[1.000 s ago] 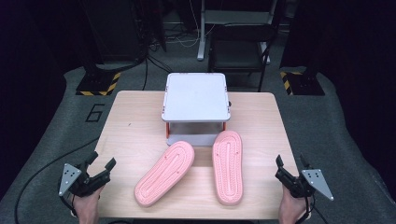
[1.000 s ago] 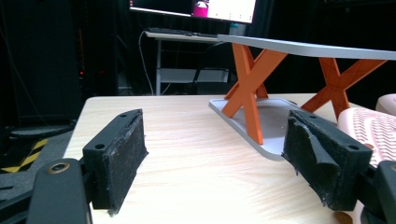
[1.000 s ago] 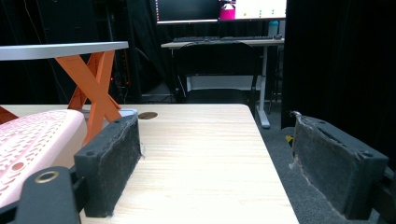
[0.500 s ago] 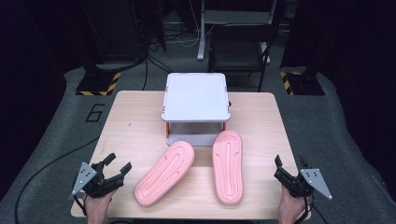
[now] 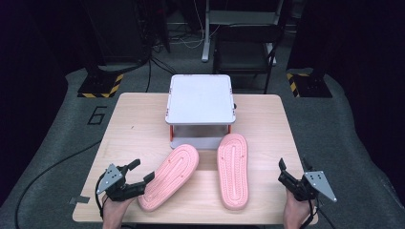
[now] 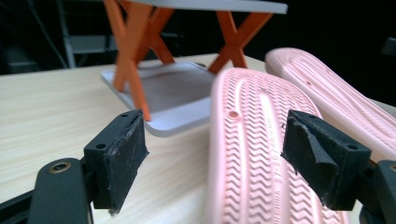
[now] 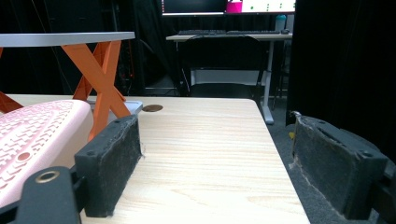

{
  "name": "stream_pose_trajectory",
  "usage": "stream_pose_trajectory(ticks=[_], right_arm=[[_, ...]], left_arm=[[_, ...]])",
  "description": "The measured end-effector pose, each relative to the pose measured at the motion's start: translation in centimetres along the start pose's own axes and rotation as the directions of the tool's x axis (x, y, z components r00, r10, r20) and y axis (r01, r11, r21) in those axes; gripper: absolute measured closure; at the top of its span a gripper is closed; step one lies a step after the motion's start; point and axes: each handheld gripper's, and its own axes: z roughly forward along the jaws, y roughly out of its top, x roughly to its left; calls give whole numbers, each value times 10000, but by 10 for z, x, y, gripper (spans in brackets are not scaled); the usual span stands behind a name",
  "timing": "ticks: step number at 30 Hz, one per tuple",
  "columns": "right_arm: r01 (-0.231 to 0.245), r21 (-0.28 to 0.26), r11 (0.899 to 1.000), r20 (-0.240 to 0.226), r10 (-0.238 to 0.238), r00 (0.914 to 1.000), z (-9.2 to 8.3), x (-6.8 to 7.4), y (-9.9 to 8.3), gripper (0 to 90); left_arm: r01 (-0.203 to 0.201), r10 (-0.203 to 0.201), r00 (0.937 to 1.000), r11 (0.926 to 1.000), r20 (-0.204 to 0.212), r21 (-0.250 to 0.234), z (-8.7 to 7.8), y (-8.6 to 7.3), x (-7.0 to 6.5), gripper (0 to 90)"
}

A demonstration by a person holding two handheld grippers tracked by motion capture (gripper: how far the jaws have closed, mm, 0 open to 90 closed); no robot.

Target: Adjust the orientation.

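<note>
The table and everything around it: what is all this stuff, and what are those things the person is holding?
Slippers: two, pink, soles up, on the near half; left slipper angled, right slipper straight.
Small rack: one, grey top and base, orange crossed legs, at the back middle.
Table: one, light wood.
Chair: one, dark, behind the table.
Floor marking "6": one, left of the table.
Left claw: black, open, at the left slipper's heel.
Right claw: black, open, near the right edge.

Pale matt wood-grain table top (image 6: pixel 42 112) under jaws. Pink rubbery slipper, sole up (image 6: pixel 252 154), between left jaws: matt, zigzag-ribbed tread. Black jaw pads (image 6: pixel 122 163): rough, frayed foam. Beyond jaws, small stand (image 6: pixel 163 100): smooth grey matt shelves, glossy orange plastic legs.
</note>
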Motion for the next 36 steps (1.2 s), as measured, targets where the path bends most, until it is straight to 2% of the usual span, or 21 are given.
stream_pose_trajectory(ticks=[4,6,7,8,9,11,12,13,15,16,17,18,19,22,23,26,27,30,31,33,36], right_arm=[[24,-78,10000,27,-23,10000,-1,0,1,153],[-5,-113,9999,46,6,10000,-1,0,1,153],[-5,-113,9999,46,6,10000,-1,0,1,153],[-13,-117,9999,38,13,10000,-1,0,1,153],[-13,-117,9999,38,13,10000,-1,0,1,153],[27,-112,9999,35,-27,10000,-1,-1,1,154],[27,-112,9999,35,-27,10000,-1,-1,1,154],[24,-116,9999,37,-23,10000,-2,-1,1,153],[34,-119,9999,52,-33,10000,-2,-1,1,154],[39,-114,9999,52,-39,10000,-2,0,1,154],[69,-120,9999,58,-69,10000,-2,-1,2,154],[69,-120,9999,58,-69,10000,-2,-1,2,154],[106,-124,9999,81,-105,9999,-2,-1,2,155],[83,-109,9999,77,-82,9999,-2,-1,1,155],[116,-120,9999,94,-115,9999,-1,-1,1,156],[115,-55,9999,39,-115,9999,-1,1,1,157],[143,-34,9999,42,-143,9999,-1,1,1,157],[187,-56,9998,34,-187,9998,-1,1,1,160],[209,3,9998,22,-209,9998,-1,1,1,160],[191,12,9998,60,-191,9998,0,1,0,161],[231,39,9997,69,-231,9997,0,1,0,161]], left_arm=[[-194,183,9992,9994,369,287,4,0,-5,210],[-422,409,9960,9990,791,155,4,3,-12,221],[-422,409,9960,9990,791,155,4,3,-12,226],[-488,458,9904,9986,1304,200,3,6,-18,226],[-488,458,9904,9986,1304,200,3,6,-18,229],[-481,417,9803,9984,1932,283,6,7,-26,232],[-481,417,9803,9984,1932,283,6,7,-26,232],[-528,358,9774,9957,2083,766,11,4,-29,231],[-525,302,9762,9937,2148,990,14,1,-29,228],[-424,148,9792,9902,2023,1330,19,-3,-30,218],[-424,148,9792,9902,2023,1330,19,-3,-30,208],[-512,164,9780,9853,2081,1631,20,-4,-28,208],[-329,-57,9794,9817,2019,1875,22,-6,-25,208],[-152,-266,9775,9806,2092,1953,22,-6,-20,205],[3,-388,9794,9816,1980,1907,23,-7,-16,208],[-63,-292,9831,9812,1809,1927,23,-7,-12,212],[-43,-244,9888,9816,1473,1911,24,-7,-7,211],[208,-440,9922,9809,1163,1934,24,-8,0,211],[443,-574,9966,9787,597,2007,25,-9,8,211],[695,-742,9971,9779,168,1972,25,-9,16,212],[819,-827,9966,9788,-34,1877,22,-7,17,206]])
